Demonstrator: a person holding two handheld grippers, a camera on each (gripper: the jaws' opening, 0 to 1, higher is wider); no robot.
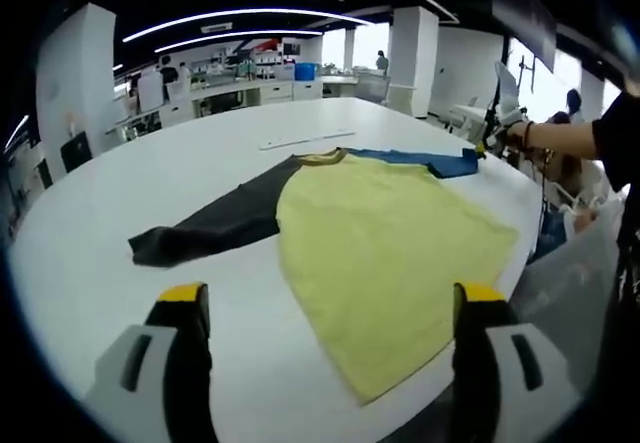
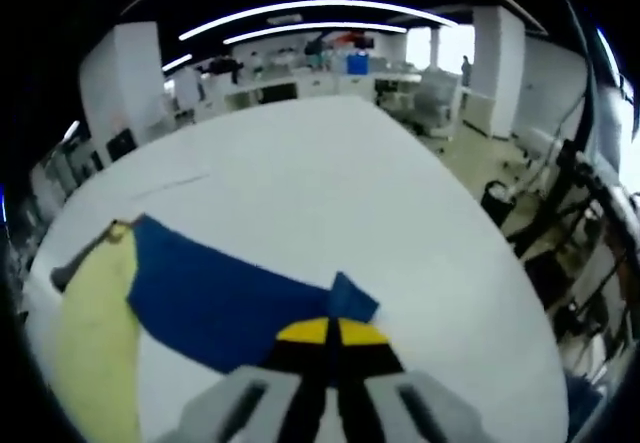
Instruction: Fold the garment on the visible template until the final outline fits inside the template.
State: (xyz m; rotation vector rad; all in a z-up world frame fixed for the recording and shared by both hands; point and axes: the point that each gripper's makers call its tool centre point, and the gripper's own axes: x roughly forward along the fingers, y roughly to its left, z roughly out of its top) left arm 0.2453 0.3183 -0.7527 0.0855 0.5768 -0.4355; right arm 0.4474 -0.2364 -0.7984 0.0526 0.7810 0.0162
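Note:
A shirt lies flat on the white table [image 1: 150, 163]. Its body is yellow [image 1: 390, 233], one sleeve is dark grey [image 1: 215, 225] and the other is blue [image 1: 420, 160]. My left gripper [image 1: 330, 298] is open, its jaws wide apart above the shirt's near hem and holding nothing. At the far end of the blue sleeve a person's hand [image 1: 520, 133] holds my right gripper [image 1: 483, 146]. In the right gripper view, my right gripper [image 2: 328, 331] is shut on the cuff of the blue sleeve [image 2: 220, 293], with the yellow body [image 2: 95, 353] at the left.
A pale thin strip [image 1: 305, 141] lies on the table beyond the collar. The table's rounded edge [image 1: 525, 253] runs close to the shirt on the right. Chairs and stands [image 2: 560, 213] sit past that edge. Desks, pillars and people are far behind.

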